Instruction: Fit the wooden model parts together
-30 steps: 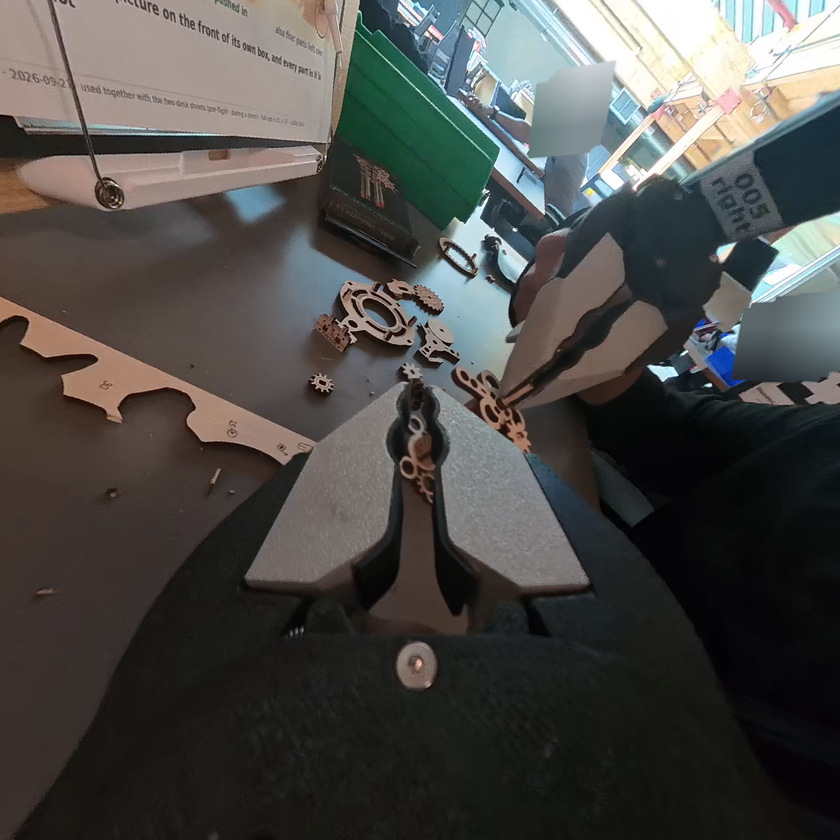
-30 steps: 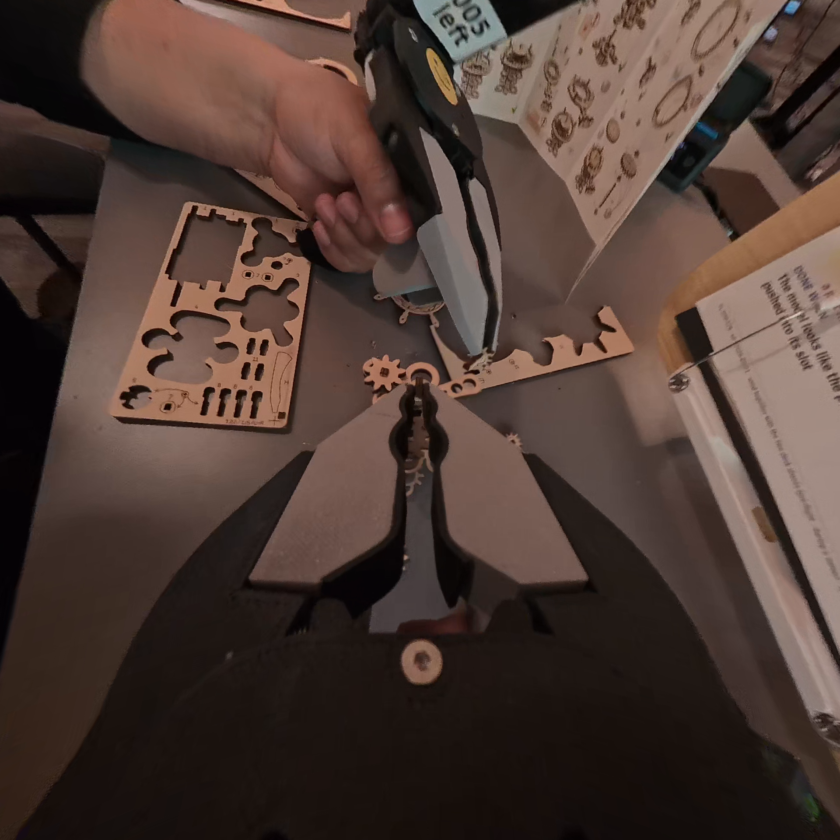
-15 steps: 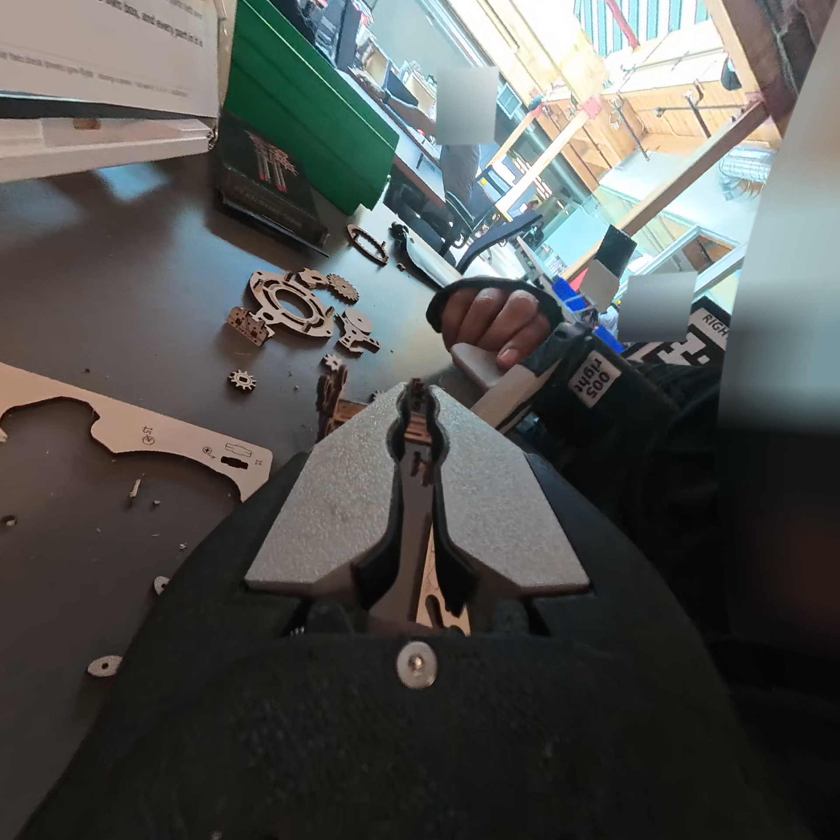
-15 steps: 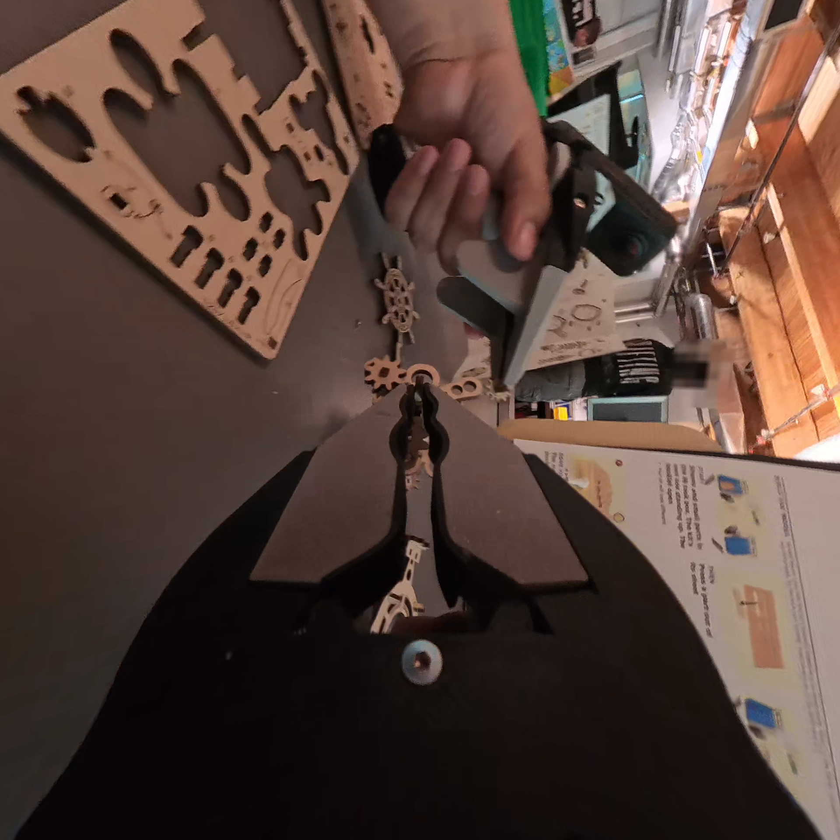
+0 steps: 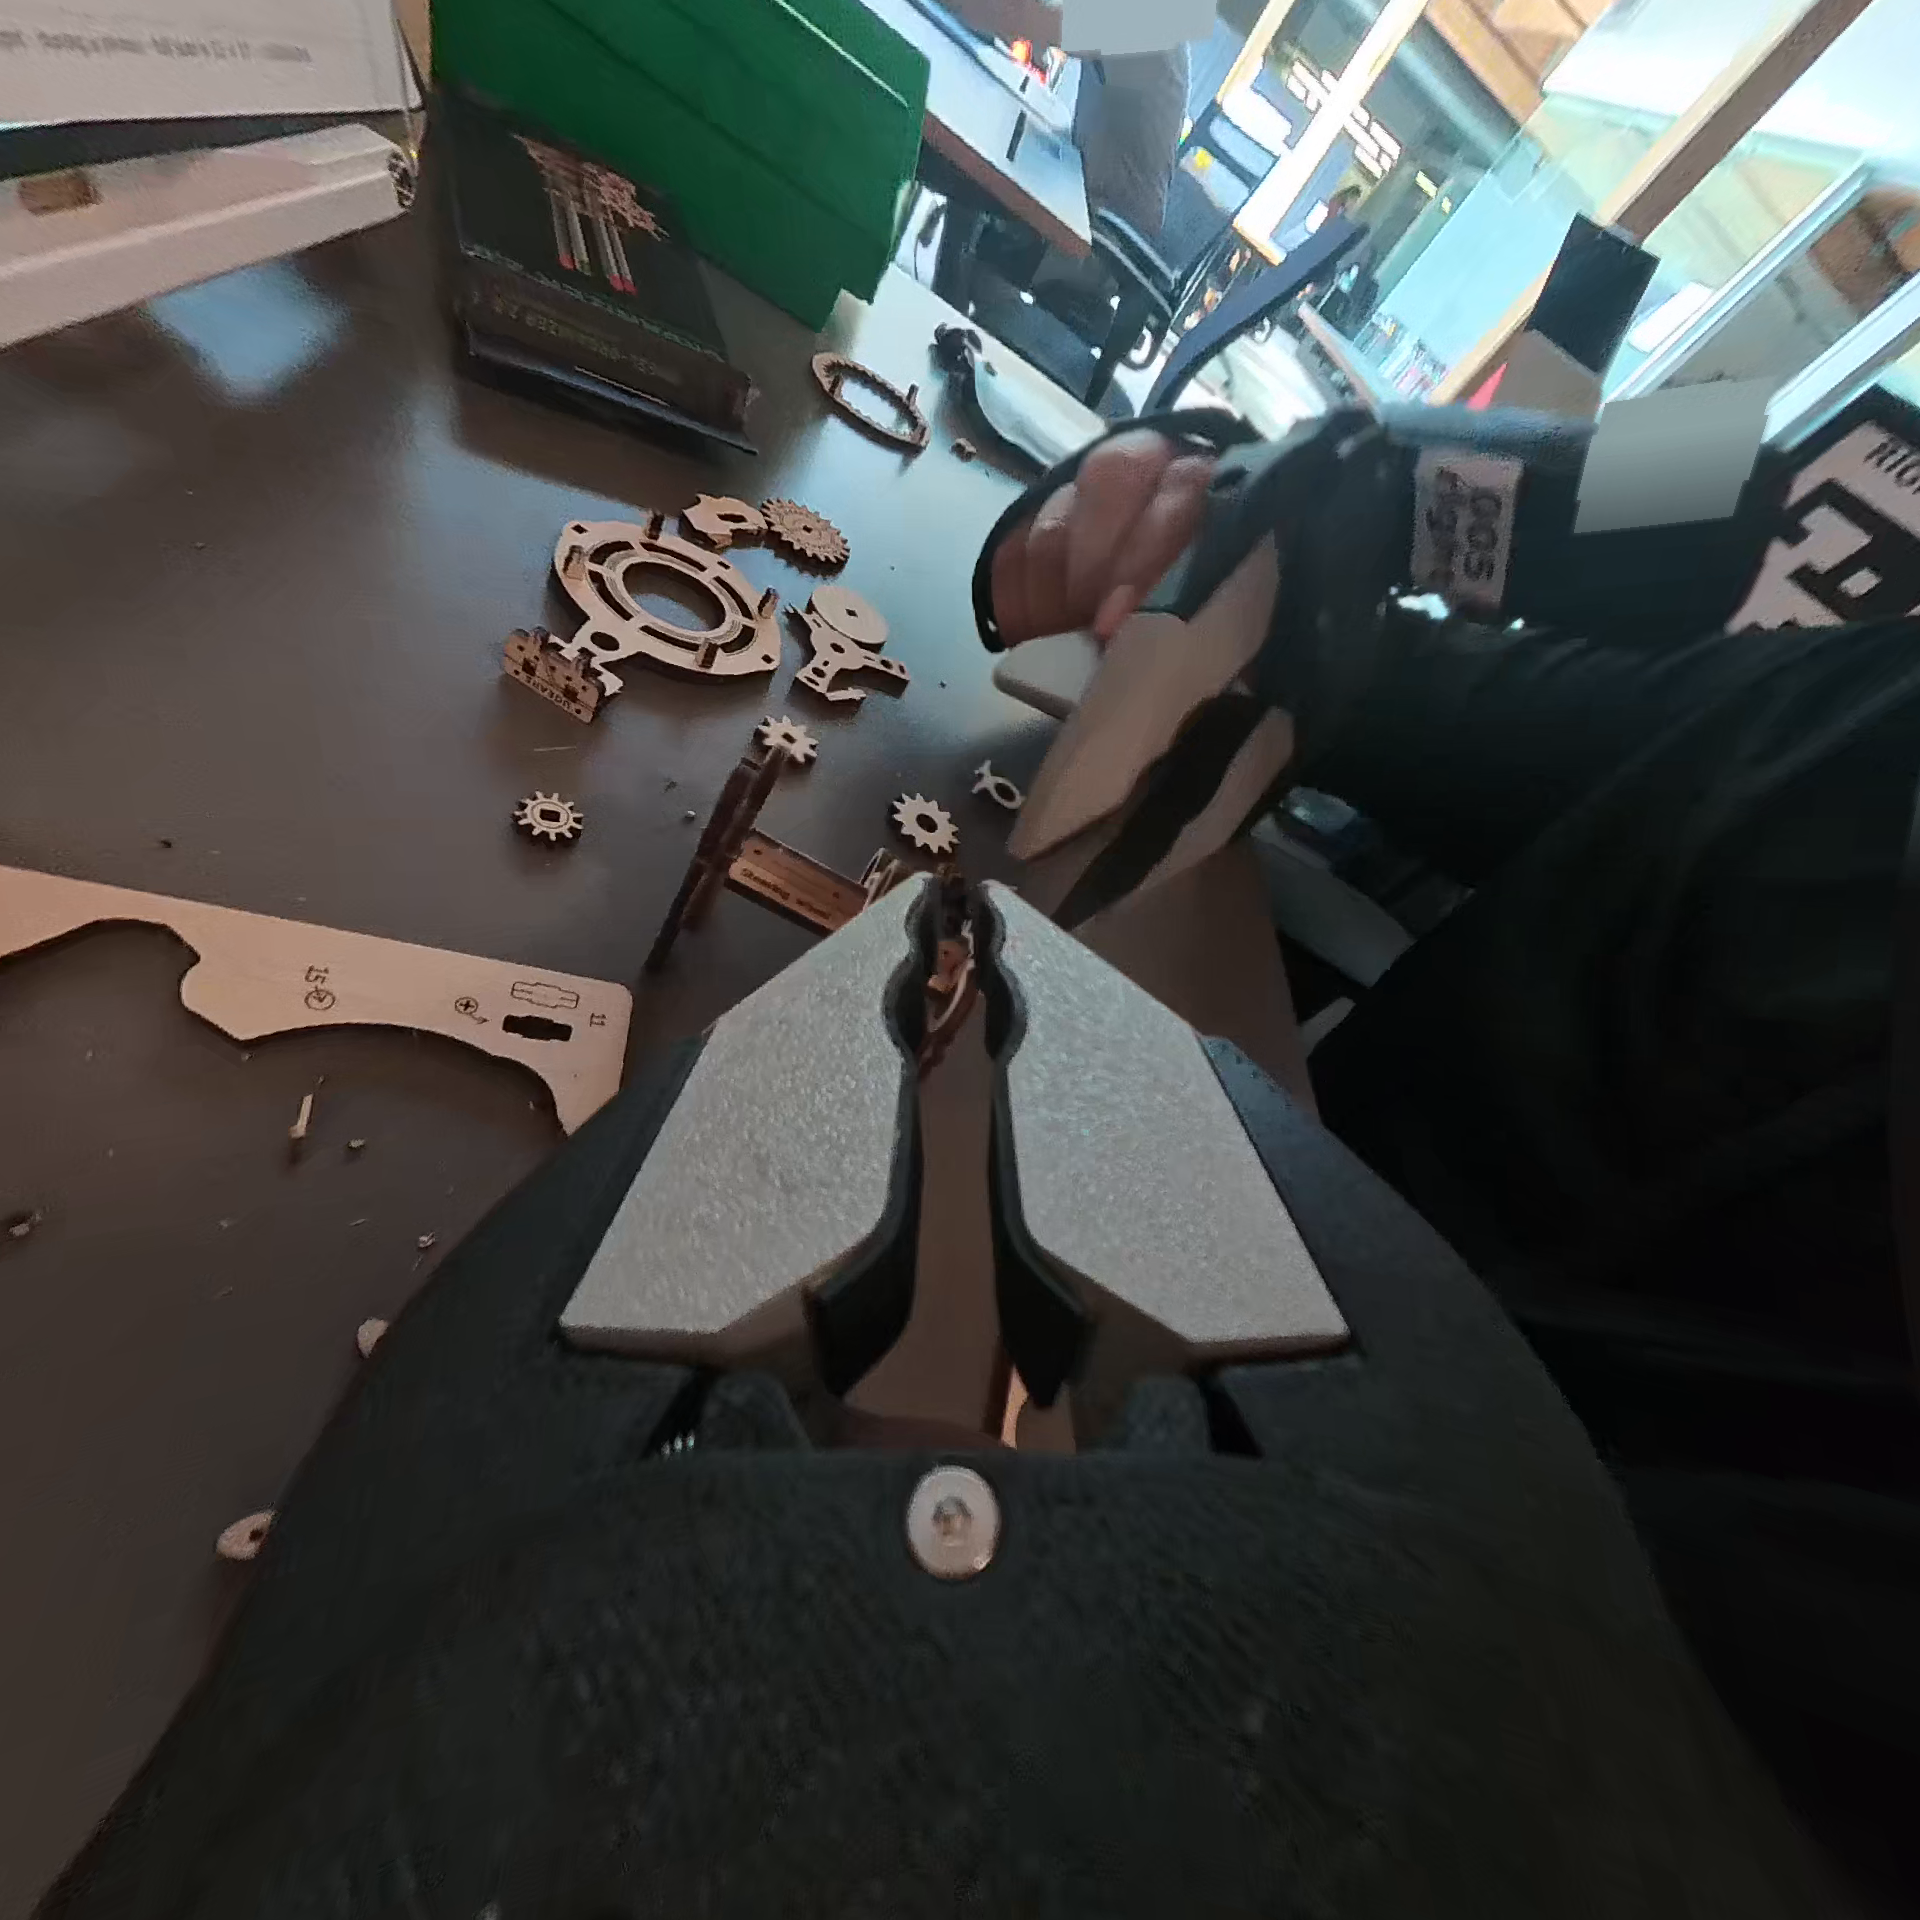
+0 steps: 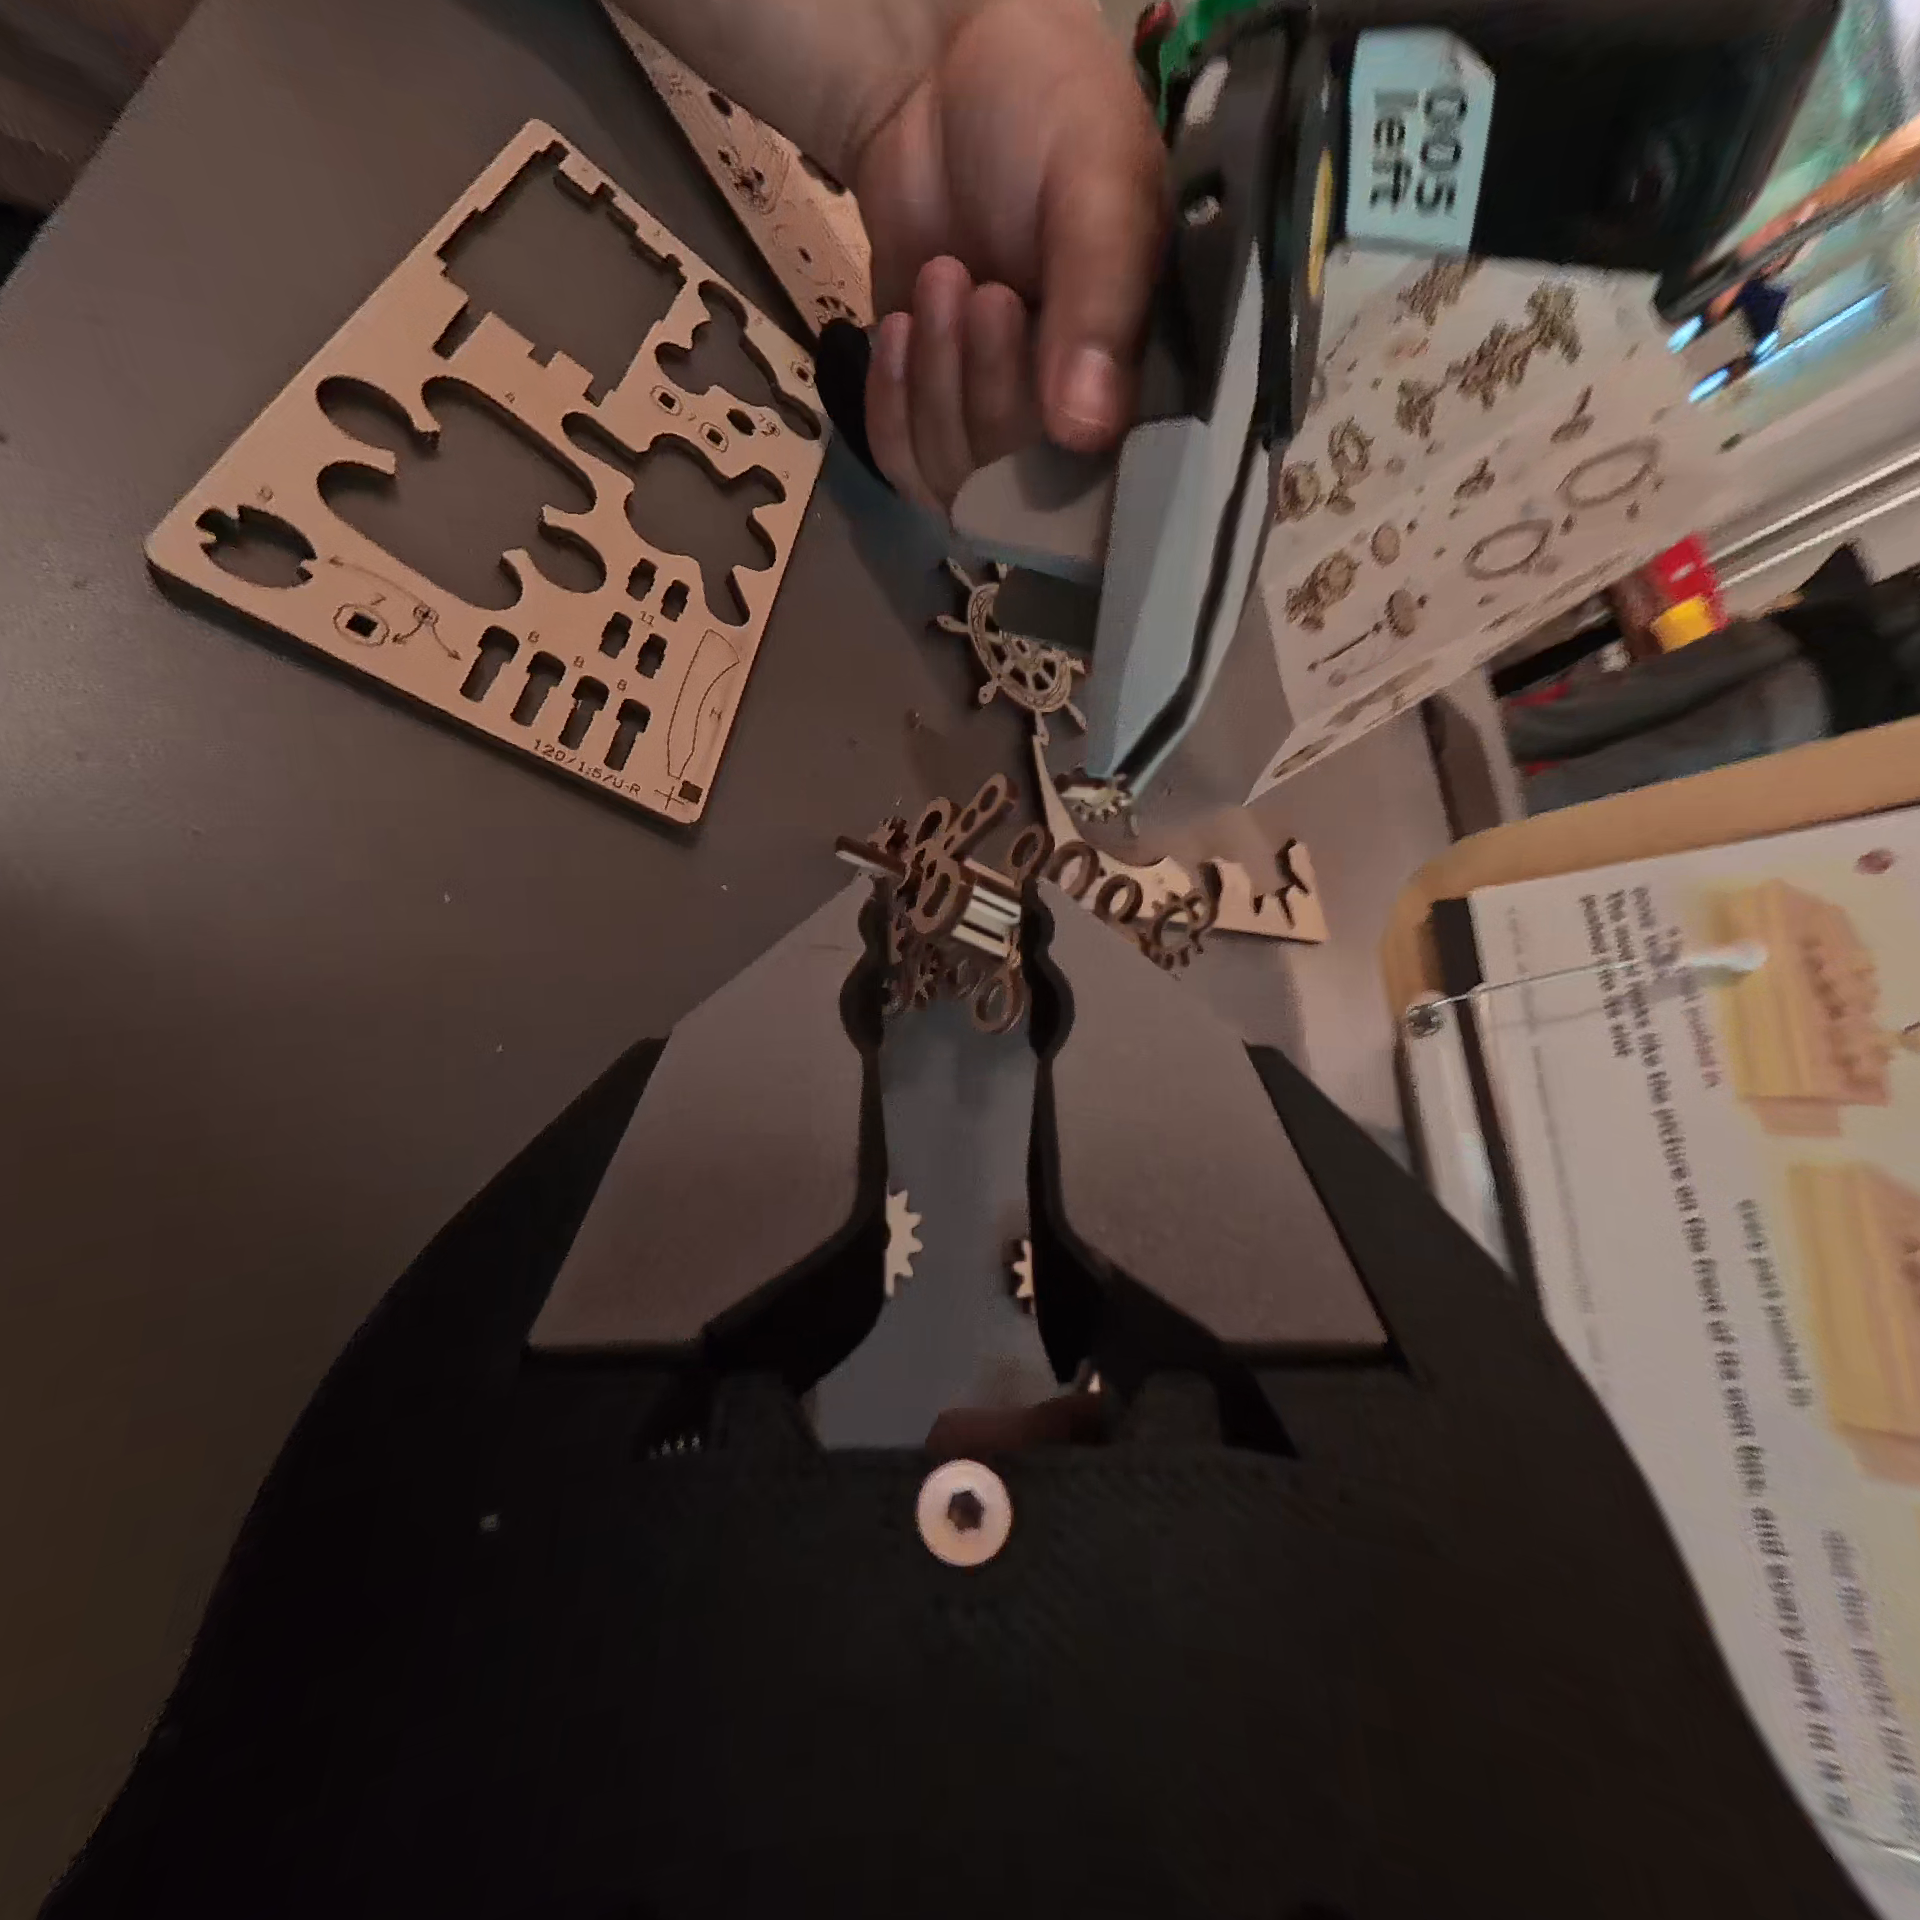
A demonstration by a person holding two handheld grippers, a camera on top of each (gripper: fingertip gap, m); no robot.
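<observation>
My left gripper (image 5: 951, 904) is shut on a small wooden part (image 5: 948, 971); it also shows in the right wrist view (image 6: 1117, 784), with a small toothed piece at its tips. A wooden assembly (image 5: 727, 852) of a plate on edge and a crossbar stands on the dark table just ahead of it. My right gripper (image 6: 951, 899) has its jaws apart, and the assembly (image 6: 935, 883) sits at its tips. I cannot tell if the pads touch it. The right gripper also shows, blurred, in the left wrist view (image 5: 1039, 873).
A ring-shaped part (image 5: 665, 613), loose gears (image 5: 548, 816) and a punched-out strip (image 5: 312, 987) lie to the left. A dark box (image 5: 582, 260) and a green bin (image 5: 727, 125) stand behind. A punched-out sheet (image 6: 468, 499), a ship's wheel (image 6: 1023, 655) and an instruction sheet (image 6: 1455, 468) lie nearby.
My right gripper's jaws have opened from shut on the thin assembly, which now stands on the table. My left gripper stays shut on its part, and both views have swung.
</observation>
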